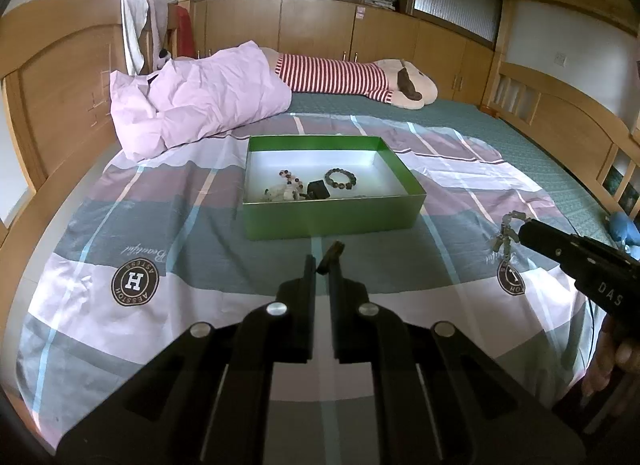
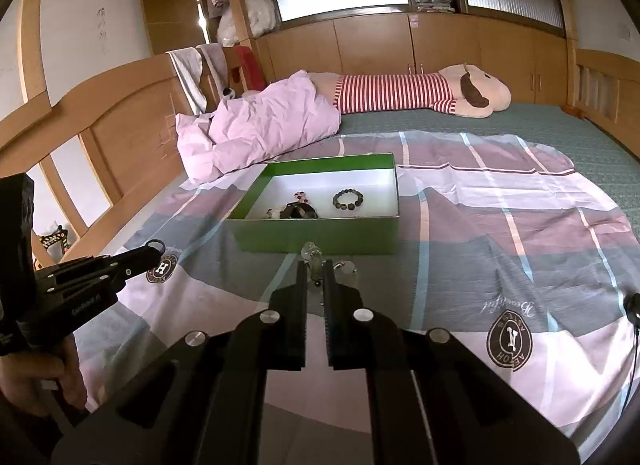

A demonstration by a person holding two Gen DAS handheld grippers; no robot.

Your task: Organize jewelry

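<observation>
Left tongs [image 1: 325,261] clamped on one small dark brown piece [image 1: 330,255]; right tongs [image 2: 316,267] clamped on one pale bead strand [image 2: 313,255]. Both held above the checked bedsheet [image 1: 160,225]. Beyond: one rectangular green box [image 1: 332,217], white inside, holding one round dark bead bracelet [image 1: 340,179] and several tangled pieces.

Left tongs' catch [image 1: 330,255]: small dark piece, too small to name.
Box [image 1: 332,221] heap [image 1: 294,189]: tangled past tongs, pieces indistinct.
Holding hand [image 2: 36,381]: cut off at frame edge.
</observation>
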